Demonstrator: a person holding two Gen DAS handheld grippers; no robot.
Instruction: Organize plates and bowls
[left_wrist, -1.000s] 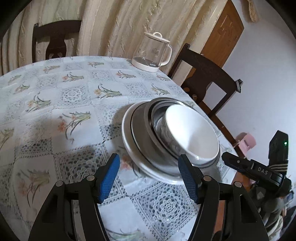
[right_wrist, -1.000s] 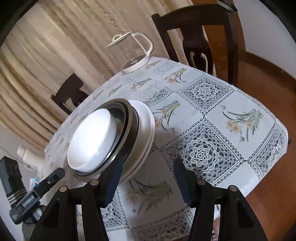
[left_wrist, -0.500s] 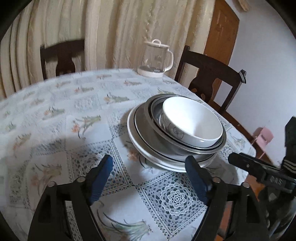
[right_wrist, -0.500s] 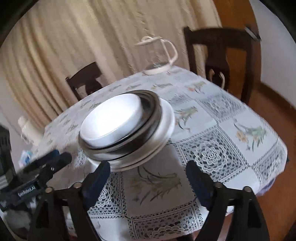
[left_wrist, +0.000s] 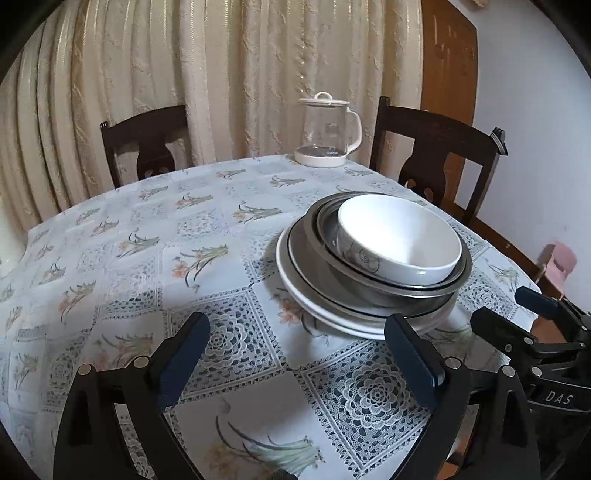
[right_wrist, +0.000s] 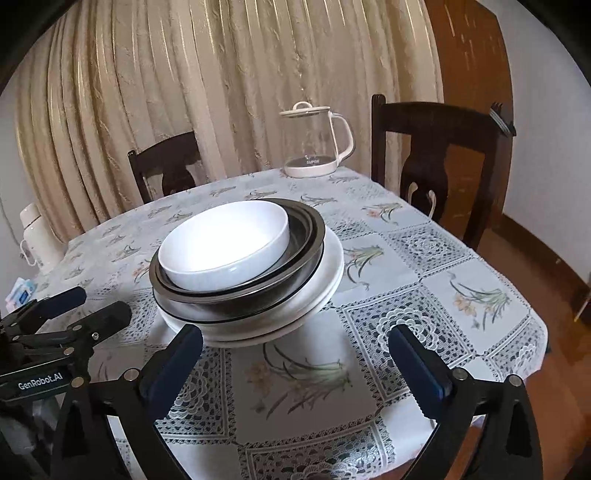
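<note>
White lettering "SUPOR" is read on the lidded glass kettle (right_wrist: 314, 142). Both the left gripper (left_wrist: 295, 354) and right gripper (right_wrist: 295, 363) are spread wide, fingers empty, above the floral tabletop (right_wrist: 424, 295). A white ceramic bowl (right_wrist: 225, 243) sits nested in steel bowls (right_wrist: 295, 273) on white plates (right_wrist: 314, 306), near the edge.

Cream pleated curtains (left_wrist: 229, 74) hang behind two dark wooden chairs (left_wrist: 436, 155), beside what looks like a wooden door (left_wrist: 448, 70) and a white wall (left_wrist: 535, 147).
</note>
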